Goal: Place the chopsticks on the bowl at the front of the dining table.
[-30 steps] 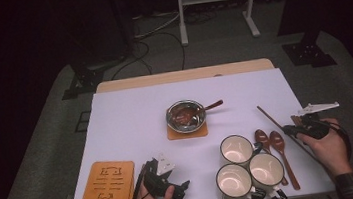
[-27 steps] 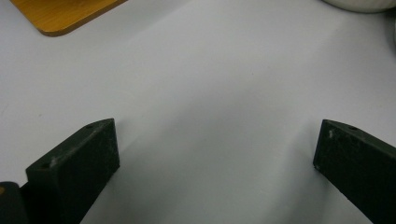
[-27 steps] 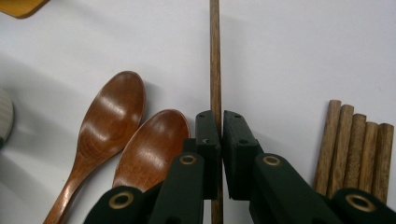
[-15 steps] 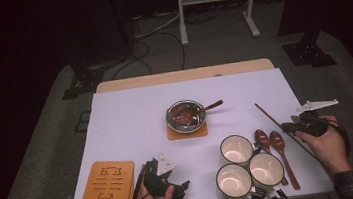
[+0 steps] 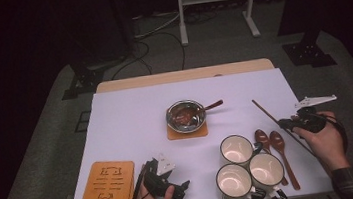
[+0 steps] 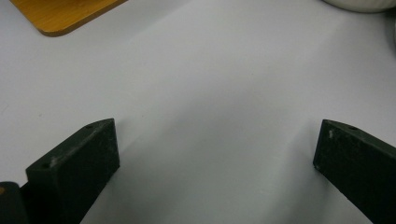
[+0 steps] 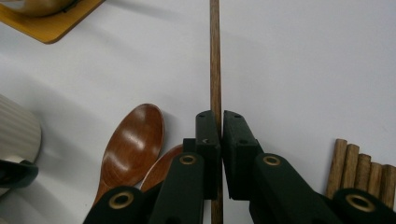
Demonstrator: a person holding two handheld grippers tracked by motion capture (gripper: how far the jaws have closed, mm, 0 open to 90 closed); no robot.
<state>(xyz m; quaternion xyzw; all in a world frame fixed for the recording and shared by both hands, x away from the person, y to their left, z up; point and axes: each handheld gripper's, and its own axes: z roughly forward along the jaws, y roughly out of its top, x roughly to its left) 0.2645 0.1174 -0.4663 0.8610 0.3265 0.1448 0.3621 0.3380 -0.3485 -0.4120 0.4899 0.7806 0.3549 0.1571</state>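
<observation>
Right gripper (image 7: 221, 116) jaws pinched tight on single chopstick (image 7: 215, 56); stick runs straight out ahead between fingertips, long axis in line with jaws, rear end trailing back under gripper; in high view stick (image 5: 267, 114) slants up-left from right gripper (image 5: 288, 124); two wooden spoons (image 7: 130, 140) just left of fingers; chopstick bundle (image 7: 357, 163) to right; left gripper (image 6: 215, 154) jaws wide, nothing between, well apart from stick; right hand is nearer

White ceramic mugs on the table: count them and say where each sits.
3, clustered near the table's front edge: one white ceramic mug rearmost, one front left, one front right, beside the wooden spoons.
</observation>
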